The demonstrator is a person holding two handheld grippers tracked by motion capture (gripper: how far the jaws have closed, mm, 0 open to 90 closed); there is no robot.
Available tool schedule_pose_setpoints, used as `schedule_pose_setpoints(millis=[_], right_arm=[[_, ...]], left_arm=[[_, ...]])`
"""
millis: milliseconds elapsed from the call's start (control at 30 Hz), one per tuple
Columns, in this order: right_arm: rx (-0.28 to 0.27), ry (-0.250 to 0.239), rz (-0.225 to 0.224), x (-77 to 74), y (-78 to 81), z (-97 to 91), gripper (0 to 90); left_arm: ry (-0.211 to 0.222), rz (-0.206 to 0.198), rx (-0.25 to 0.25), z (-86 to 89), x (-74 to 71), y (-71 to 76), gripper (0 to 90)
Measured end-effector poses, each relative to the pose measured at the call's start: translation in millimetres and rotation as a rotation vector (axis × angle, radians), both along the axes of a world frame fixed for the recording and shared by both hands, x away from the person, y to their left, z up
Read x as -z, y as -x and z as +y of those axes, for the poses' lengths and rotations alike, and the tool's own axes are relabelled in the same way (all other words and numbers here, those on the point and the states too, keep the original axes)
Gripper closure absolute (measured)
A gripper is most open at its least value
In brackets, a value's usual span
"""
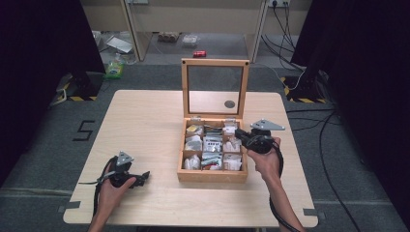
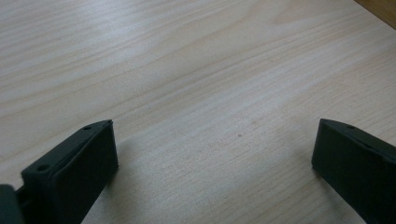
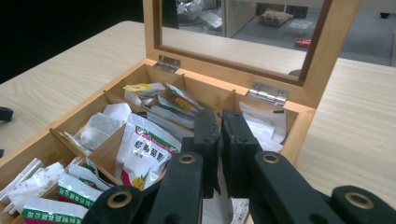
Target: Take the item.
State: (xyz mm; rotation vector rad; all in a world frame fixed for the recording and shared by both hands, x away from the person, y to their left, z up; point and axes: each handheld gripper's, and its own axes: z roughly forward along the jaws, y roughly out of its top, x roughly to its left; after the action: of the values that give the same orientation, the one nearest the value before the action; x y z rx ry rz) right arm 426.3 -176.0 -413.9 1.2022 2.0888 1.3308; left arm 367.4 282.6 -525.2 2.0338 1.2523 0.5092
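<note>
Two hand-held grippers are at work. The right hand-held gripper (image 3: 219, 140) hangs over the right side of the open wooden box (image 1: 211, 175) — its jaws are pressed together, with what looks like a thin white packet (image 3: 223, 193) pinched between them. The left hand-held gripper (image 1: 143, 177) rests low over the bare surface (image 2: 196, 79), well apart from the box — jaws spread wide, holding nothing.

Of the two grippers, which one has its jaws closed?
The right gripper, over the wooden box: its jaws meet. The left gripper stands wide open over bare table.
</note>
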Motion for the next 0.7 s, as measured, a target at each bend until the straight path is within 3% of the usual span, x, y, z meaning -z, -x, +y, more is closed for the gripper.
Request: schedule_pose_setpoints(millis=[400,700], right_arm=[[0.059,-0.044,-0.013,-7.0,4.5,-33.6,85.9],[0.114,-0.045,0.003,1.1,0.7,-53.2,85.9]], left_arm=[[0.0,0.0,0.0,0.0,0.0,0.0,0.0],[0.0,0.0,0.0,0.0,0.0,0.0,0.0]])
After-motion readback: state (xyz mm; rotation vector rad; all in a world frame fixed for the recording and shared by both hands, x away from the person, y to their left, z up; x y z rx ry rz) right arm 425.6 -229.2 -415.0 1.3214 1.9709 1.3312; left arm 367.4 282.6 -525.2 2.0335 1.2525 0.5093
